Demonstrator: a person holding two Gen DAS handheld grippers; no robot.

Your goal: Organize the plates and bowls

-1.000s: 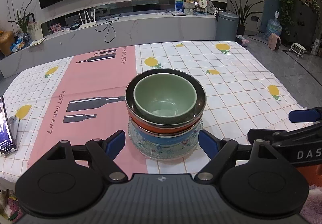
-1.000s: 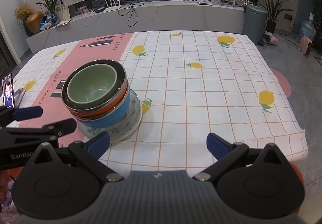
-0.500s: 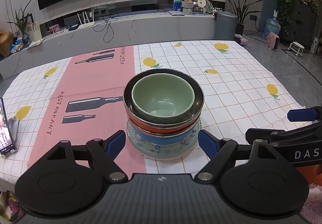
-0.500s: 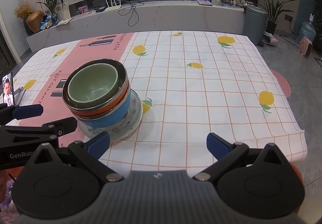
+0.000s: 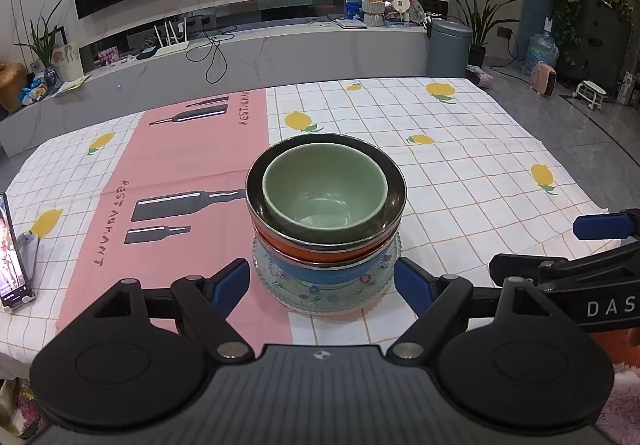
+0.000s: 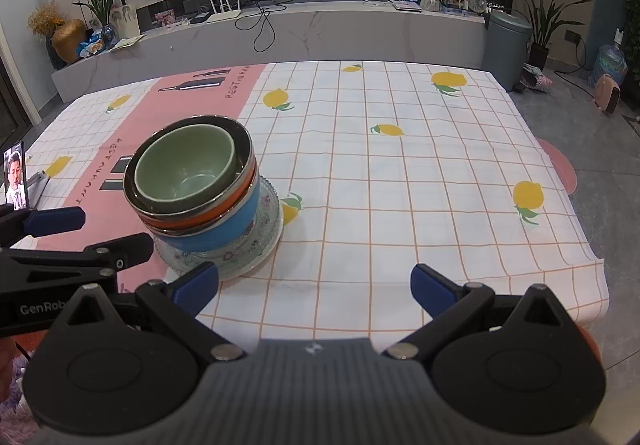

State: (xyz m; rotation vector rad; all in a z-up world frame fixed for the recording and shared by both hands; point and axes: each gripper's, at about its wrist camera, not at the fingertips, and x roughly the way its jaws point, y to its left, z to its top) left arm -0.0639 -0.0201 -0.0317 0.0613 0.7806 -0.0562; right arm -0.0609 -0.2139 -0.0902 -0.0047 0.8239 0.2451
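Nested bowls [image 5: 326,213] rest on a glass plate [image 5: 326,291] at worktop [image 5: 460,181] centre. Left claw [image 5: 322,281], spread, faces the stack at 12 o'clock; right claw [image 6: 314,285], spread, sits apart at its 4 o'clock.

Your right gripper [image 6: 314,287] hangs wide open over the table's near edge, holding nothing. Pale green ceramic bowl [image 6: 185,167] nests in a steel-rimmed orange bowl [image 6: 224,205], on a blue bowl [image 6: 224,231], on a patterned glass plate [image 6: 256,245], near the front-left corner.
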